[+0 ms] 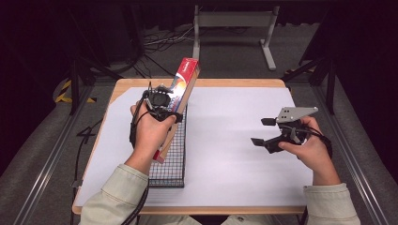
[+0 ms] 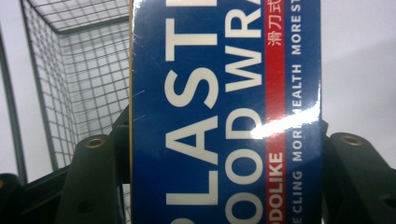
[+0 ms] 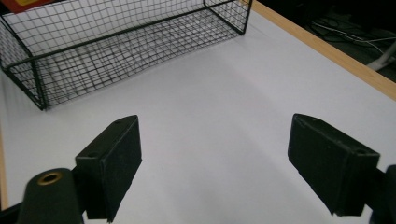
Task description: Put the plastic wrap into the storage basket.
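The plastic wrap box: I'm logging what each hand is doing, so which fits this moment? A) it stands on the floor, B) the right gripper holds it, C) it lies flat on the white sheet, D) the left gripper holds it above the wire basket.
D: the left gripper is shut on the plastic wrap box, tilted above the wire basket; the right gripper is open and empty.

In the high view, the left hand (image 1: 151, 130) covered much of the box (image 1: 180, 96) and hid part of the basket (image 1: 171, 159). In the left gripper view, the box's (image 2: 224, 116) lettering ran off the top and bottom edges. In the right gripper view, the basket (image 3: 116, 51) was cut by the top edge.
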`<action>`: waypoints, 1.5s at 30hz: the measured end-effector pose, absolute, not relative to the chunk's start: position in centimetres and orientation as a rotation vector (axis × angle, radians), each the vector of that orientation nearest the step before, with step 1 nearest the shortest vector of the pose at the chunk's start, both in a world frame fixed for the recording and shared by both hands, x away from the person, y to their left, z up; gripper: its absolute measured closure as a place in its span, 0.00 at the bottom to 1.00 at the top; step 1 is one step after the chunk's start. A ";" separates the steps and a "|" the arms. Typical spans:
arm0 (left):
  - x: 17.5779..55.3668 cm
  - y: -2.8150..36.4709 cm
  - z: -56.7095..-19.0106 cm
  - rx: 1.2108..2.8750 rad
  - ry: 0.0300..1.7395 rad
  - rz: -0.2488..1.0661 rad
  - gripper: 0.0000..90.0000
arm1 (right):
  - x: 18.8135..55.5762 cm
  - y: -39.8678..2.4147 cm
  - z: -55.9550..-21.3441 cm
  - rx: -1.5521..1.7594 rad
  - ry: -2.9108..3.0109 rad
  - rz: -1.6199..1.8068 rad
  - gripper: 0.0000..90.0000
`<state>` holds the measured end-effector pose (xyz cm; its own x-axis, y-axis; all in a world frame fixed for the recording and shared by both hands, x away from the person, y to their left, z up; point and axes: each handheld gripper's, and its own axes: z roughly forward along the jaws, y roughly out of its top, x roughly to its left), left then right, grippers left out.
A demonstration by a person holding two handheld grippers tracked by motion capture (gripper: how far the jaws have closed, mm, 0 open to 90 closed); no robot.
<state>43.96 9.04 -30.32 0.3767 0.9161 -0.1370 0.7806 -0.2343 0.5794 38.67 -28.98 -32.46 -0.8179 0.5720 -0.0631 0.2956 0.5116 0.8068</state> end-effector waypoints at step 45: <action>43.5 10.1 -37.1 1.884 1.744 0.433 0.41 | 40.2 -29.8 -34.6 0.832 2.360 1.122 0.20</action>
<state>43.48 10.09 -37.12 0.1145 0.9862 -0.1199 0.8156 -0.0244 0.5781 40.20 -29.82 -34.63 -0.7444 0.6608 -0.0964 0.3423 0.5016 0.7945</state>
